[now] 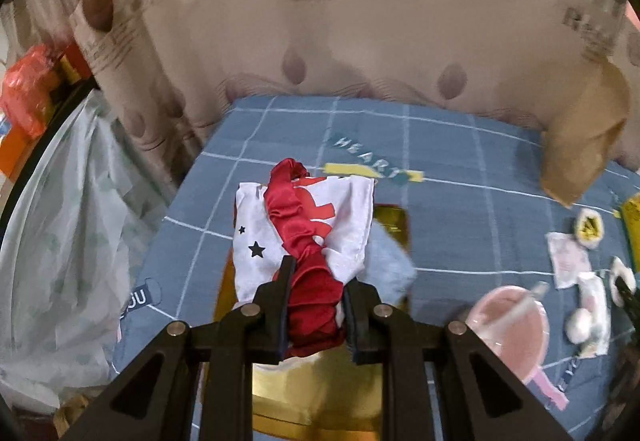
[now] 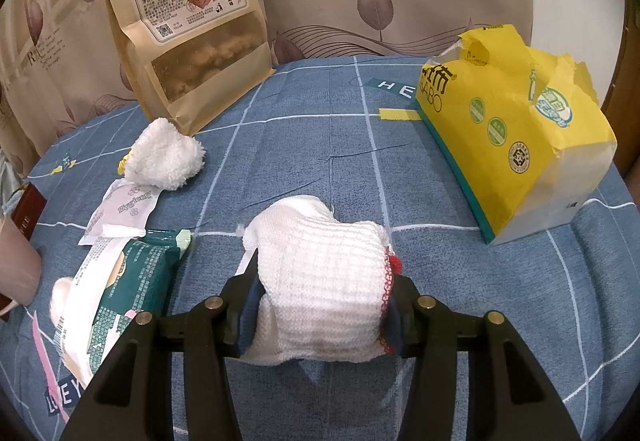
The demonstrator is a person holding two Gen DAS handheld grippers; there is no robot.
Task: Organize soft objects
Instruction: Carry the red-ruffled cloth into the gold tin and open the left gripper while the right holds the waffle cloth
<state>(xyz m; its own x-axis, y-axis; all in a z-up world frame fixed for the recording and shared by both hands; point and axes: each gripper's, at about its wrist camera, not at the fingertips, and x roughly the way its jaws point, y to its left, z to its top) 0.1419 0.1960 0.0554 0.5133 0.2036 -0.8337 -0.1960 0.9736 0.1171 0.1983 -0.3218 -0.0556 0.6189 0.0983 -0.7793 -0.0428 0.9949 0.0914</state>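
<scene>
My left gripper [image 1: 316, 305] is shut on a red satin scrunchie [image 1: 308, 253], held above a white cloth with stars and red print [image 1: 348, 225]. That cloth lies over a light blue fluffy cloth [image 1: 390, 265] on a gold box [image 1: 320, 393]. My right gripper [image 2: 320, 305] is shut on a folded white knit cloth with red edging [image 2: 320, 273], held just above the blue checked bedsheet [image 2: 304, 145]. A white fluffy sock [image 2: 166, 159] lies on the sheet to the far left of it.
A brown snack bag [image 2: 184, 29] leans on the curtain. A yellow tissue pack [image 2: 516, 133] sits at right. A green wipes pack [image 2: 124, 281] and a white sachet [image 2: 120, 213] lie at left. A pink cup [image 1: 512, 325] stands right of the left gripper.
</scene>
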